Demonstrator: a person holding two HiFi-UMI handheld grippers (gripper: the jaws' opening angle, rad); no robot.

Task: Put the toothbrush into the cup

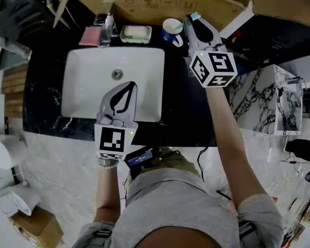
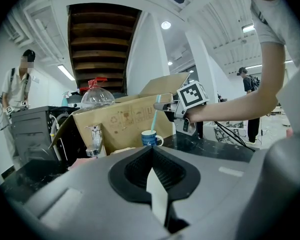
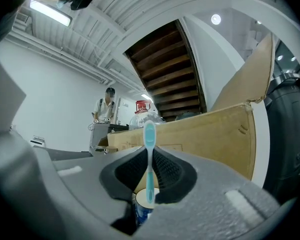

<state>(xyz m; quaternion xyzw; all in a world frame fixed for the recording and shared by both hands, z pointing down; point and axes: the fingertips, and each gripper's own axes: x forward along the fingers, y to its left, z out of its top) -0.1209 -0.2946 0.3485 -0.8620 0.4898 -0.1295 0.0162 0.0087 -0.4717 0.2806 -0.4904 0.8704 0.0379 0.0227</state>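
Over a black marbled counter (image 1: 196, 112), seen from the head view, the right arm (image 1: 231, 138) stretches far forward towards 12 o'clock, with its right gripper (image 1: 189, 19) held about level. The left arm (image 1: 107, 192) stays bent close to the body. Its left gripper (image 1: 129, 85) hovers over the 6 o'clock edge of a white rectangular sink (image 1: 82, 71), tilted slightly down.

The right gripper's 2 ribbed dark jaws are clenched on a slim turquoise plastic toothbrush (image 3: 149, 159), pinching it at mid-handle. It stands upright with its rounded head at 12 o'clock above the jaws. Its lower end hangs at 6 o'clock over the open mouth of a blue cup (image 3: 141, 207) with a white inside. From the left gripper view that end seems to reach the rim, though I cannot tell whether it has gone inside.

The left gripper's jaws are pressed together at the tips with nothing between them.

The cup sits at 1 o'clock of the sink, just beside a pale rectangular soap dish (image 1: 136, 33). A brown cardboard box (image 1: 160, 4) stands at 12 o'clock behind them.
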